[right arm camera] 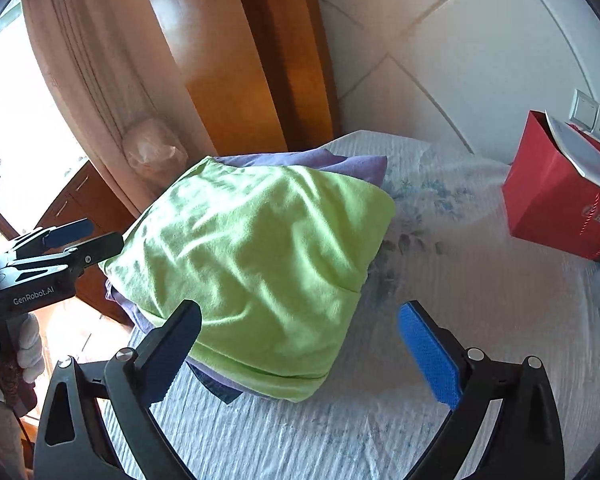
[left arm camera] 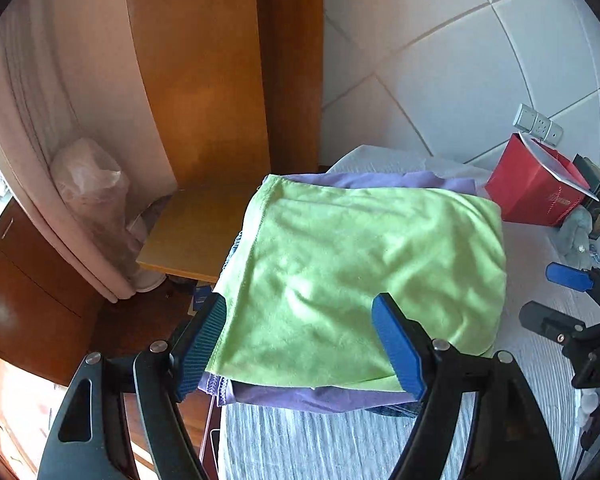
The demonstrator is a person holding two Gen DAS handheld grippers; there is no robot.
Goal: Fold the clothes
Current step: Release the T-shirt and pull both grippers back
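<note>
A folded light-green garment (left arm camera: pixel 352 280) lies on top of a stack, over a folded purple garment (left arm camera: pixel 324 398) and a bit of blue denim at the bottom. The stack sits at the corner of the bed and also shows in the right wrist view (right arm camera: pixel 260 264). My left gripper (left arm camera: pixel 300 344) is open, its jaws straddling the near edge of the green garment, holding nothing. My right gripper (right arm camera: pixel 300 352) is open and empty, just in front of the stack's near right corner. Each gripper shows in the other's view: the right one (left arm camera: pixel 556 300), the left one (right arm camera: pixel 76 236).
The stack rests on a white textured bedspread (right arm camera: pixel 440 320). A red paper bag (right arm camera: pixel 556 208) stands at the bed's right, below a wall socket (left arm camera: pixel 538 124). A wooden nightstand (left arm camera: pixel 196 232), a pink curtain (left arm camera: pixel 60 120) and a wooden panel are to the left.
</note>
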